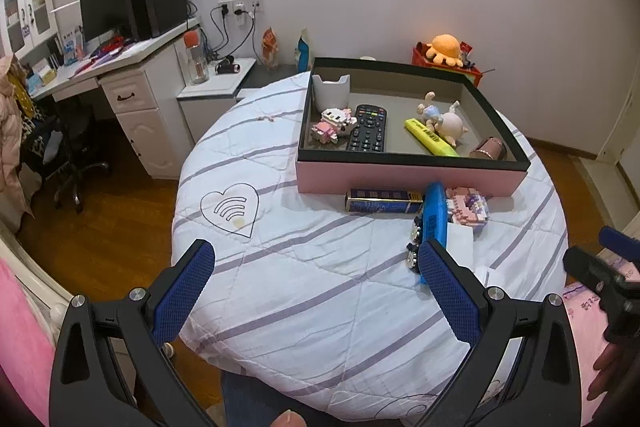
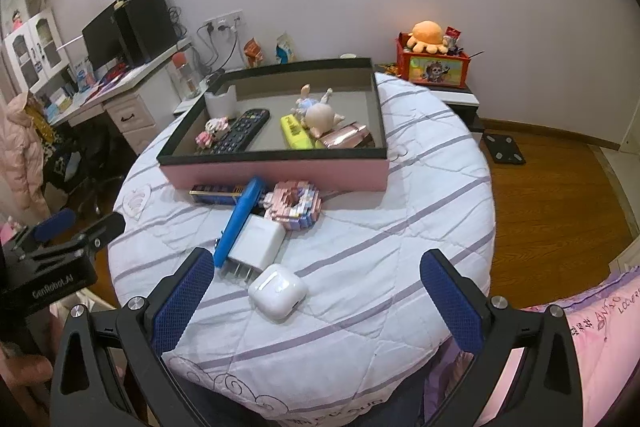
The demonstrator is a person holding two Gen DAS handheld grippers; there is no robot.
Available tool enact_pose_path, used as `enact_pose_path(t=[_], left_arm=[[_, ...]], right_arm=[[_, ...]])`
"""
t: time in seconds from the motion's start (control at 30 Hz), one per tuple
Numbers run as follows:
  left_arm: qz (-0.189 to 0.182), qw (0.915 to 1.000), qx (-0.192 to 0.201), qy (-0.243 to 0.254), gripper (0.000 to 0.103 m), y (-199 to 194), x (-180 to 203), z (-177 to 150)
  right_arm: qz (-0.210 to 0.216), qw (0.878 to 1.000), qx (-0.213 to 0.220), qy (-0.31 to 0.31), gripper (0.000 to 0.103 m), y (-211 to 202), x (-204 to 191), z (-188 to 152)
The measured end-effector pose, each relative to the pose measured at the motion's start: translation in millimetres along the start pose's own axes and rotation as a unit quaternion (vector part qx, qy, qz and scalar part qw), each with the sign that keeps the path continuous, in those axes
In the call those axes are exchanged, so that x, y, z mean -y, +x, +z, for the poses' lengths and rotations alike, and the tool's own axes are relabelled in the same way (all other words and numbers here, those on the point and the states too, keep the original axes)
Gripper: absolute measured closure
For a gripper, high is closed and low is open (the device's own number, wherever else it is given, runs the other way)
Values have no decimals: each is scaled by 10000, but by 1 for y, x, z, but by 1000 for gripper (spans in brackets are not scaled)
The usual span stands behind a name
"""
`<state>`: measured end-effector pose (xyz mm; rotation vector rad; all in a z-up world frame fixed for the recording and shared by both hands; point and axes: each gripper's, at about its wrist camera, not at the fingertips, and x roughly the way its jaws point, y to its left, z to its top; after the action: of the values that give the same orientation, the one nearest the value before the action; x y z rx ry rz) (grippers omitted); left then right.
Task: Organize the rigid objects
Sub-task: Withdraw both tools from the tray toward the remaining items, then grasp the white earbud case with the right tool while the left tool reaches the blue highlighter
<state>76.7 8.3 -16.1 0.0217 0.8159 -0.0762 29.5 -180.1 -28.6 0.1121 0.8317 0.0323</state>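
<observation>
A pink box with a black rim (image 1: 412,175) (image 2: 280,173) sits on the striped quilt, holding a remote (image 1: 367,128) (image 2: 240,131), a yellow highlighter (image 1: 430,137) (image 2: 295,133), a doll (image 1: 446,119), a white cup (image 1: 330,91) and a brick figure (image 1: 333,126). In front of it lie a dark blue box (image 1: 383,201) (image 2: 216,195), a blue tool (image 1: 433,223) (image 2: 240,221), a pink brick model (image 1: 468,205) (image 2: 294,205), a white charger (image 2: 256,245) and a white earbud case (image 2: 278,290). My left gripper (image 1: 316,267) is open over bare quilt. My right gripper (image 2: 316,281) is open around the earbud case.
A white desk (image 1: 132,83) with a monitor and a chair stands at the left. A red toy bin (image 2: 432,65) with an orange plush sits behind the box. Wooden floor (image 2: 560,195) surrounds the quilted surface; pink bedding (image 2: 580,315) lies near right.
</observation>
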Motion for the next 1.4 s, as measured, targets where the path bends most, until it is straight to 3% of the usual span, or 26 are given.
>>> enact_pose_path(t=[0.37, 0.53, 0.67, 0.8, 0.93, 1.13, 1.4], left_arm=[[4, 9996, -273, 23, 0, 23, 0, -10], [-4, 9991, -412, 60, 0, 35, 3, -14], [-17, 9989, -465, 50, 0, 40, 3, -14], [-26, 9987, -498, 78, 0, 44, 4, -15], [-48, 9986, -511, 82, 0, 45, 6, -15], [-96, 9986, -508, 111, 0, 45, 10, -15], [-422, 9974, -480, 332, 0, 51, 35, -11]], right_arm=[[145, 9974, -602, -365, 0, 52, -10, -26], [156, 9962, -679, -526, 2, 69, -15, -32], [210, 9955, -768, -519, 16, 82, -14, -37], [184, 9952, -730, -626, 25, 87, -18, -40], [151, 9953, -629, -725, 56, 86, -22, -39], [306, 9963, -560, -573, 57, 82, -14, -38], [357, 9968, -540, -466, 57, 78, -8, -37]])
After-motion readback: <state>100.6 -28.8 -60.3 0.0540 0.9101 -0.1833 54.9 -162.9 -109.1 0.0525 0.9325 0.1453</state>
